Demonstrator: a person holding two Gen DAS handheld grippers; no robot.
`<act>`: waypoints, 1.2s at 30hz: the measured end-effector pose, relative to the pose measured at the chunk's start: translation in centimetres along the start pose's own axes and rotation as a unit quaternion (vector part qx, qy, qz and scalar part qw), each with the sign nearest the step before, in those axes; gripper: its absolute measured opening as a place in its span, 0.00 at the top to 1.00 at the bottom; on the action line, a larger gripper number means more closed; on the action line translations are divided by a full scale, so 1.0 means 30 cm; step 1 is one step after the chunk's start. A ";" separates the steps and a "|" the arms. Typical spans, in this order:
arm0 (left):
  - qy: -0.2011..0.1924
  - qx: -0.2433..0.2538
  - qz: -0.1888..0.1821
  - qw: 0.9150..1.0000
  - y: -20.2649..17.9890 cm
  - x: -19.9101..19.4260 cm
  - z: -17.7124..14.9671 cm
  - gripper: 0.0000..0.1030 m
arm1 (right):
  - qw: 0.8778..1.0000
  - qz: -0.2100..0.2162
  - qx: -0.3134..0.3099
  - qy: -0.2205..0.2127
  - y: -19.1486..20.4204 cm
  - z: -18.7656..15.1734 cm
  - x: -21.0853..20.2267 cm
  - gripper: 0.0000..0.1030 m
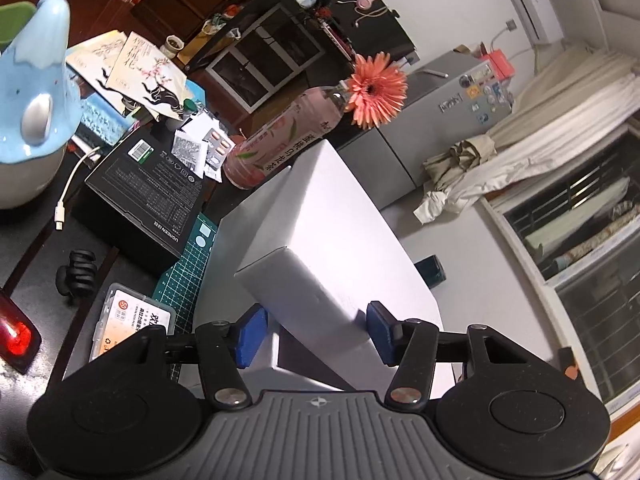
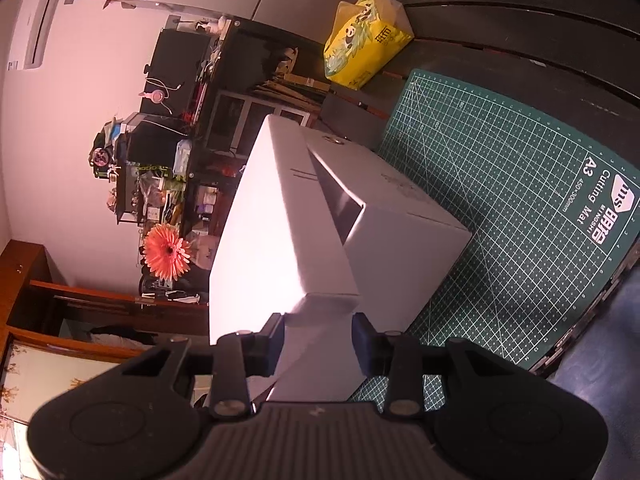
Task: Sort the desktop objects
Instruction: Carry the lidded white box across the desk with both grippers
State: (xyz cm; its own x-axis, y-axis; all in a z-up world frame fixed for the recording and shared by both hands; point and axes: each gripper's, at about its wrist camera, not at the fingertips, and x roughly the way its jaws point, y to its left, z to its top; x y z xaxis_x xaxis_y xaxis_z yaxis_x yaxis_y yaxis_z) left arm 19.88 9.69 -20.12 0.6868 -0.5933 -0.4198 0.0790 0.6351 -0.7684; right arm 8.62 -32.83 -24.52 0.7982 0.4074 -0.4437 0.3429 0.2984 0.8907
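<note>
Left gripper (image 1: 316,334) is sitting with its blue pads (image 1: 251,336) a bit apart around the near corner of the white box lid (image 1: 320,216), and there's a visible gap on both sides, so it isn't really clamping anything right now. Right gripper (image 2: 319,342) is a different story: its pads are pressing on the lid's near end, so it's the one actually carrying it.

The lid is hanging tilted, one end raised, over the white box base (image 2: 404,216), which is sitting on the green cutting mat (image 2: 500,184) near the mat's inner edge. From the right wrist view you're looking into the dark gap between lid and base.

Rest of the desk is pretty cluttered. Along the left edge of the mat there's a black carton (image 1: 140,188) with blister packs (image 1: 216,148) lying on it, a pink tea bottle (image 1: 280,136) holding an orange gerbera (image 1: 376,90), a black hair claw (image 1: 78,272) and a small clear plastic case (image 1: 134,322). A yellow tissue pack (image 2: 366,40) is resting toward the far corner of the desk, beyond the mat.
</note>
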 end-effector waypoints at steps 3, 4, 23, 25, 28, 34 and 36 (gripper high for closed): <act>0.004 0.016 0.007 1.000 -0.015 -0.005 -0.008 0.45 | 1.000 0.000 0.002 -0.001 -0.001 0.003 -0.002 0.65; 0.007 0.022 0.011 1.000 -0.021 -0.004 -0.011 0.43 | 1.000 0.000 0.003 -0.001 -0.002 0.003 -0.002 0.65; 0.020 0.040 0.015 0.999 -0.053 -0.022 -0.014 0.31 | 1.000 0.011 0.007 -0.001 0.003 0.008 -0.005 0.65; 0.021 0.039 0.006 0.999 -0.057 -0.032 -0.012 0.29 | 1.000 0.012 0.007 0.002 0.004 0.007 -0.005 0.65; 0.022 0.036 -0.004 0.999 -0.063 -0.047 -0.006 0.29 | 1.000 0.014 0.009 0.006 0.007 0.005 -0.006 0.65; 0.005 0.038 -0.030 0.999 -0.077 -0.083 0.014 0.29 | 0.998 0.040 0.022 0.046 0.013 -0.007 0.011 0.65; -0.013 0.042 -0.031 0.999 -0.082 -0.100 0.021 0.29 | 0.997 0.049 0.006 0.051 0.034 -0.014 0.013 0.65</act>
State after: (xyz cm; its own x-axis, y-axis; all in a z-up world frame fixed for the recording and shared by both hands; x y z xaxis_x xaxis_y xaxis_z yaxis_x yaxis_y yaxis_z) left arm 18.08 10.22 -16.68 0.6971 -0.6210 -0.3584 0.1823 0.6370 -0.7490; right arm 9.07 -32.01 -23.84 0.7736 0.5200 -0.3622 0.2731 0.2423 0.9310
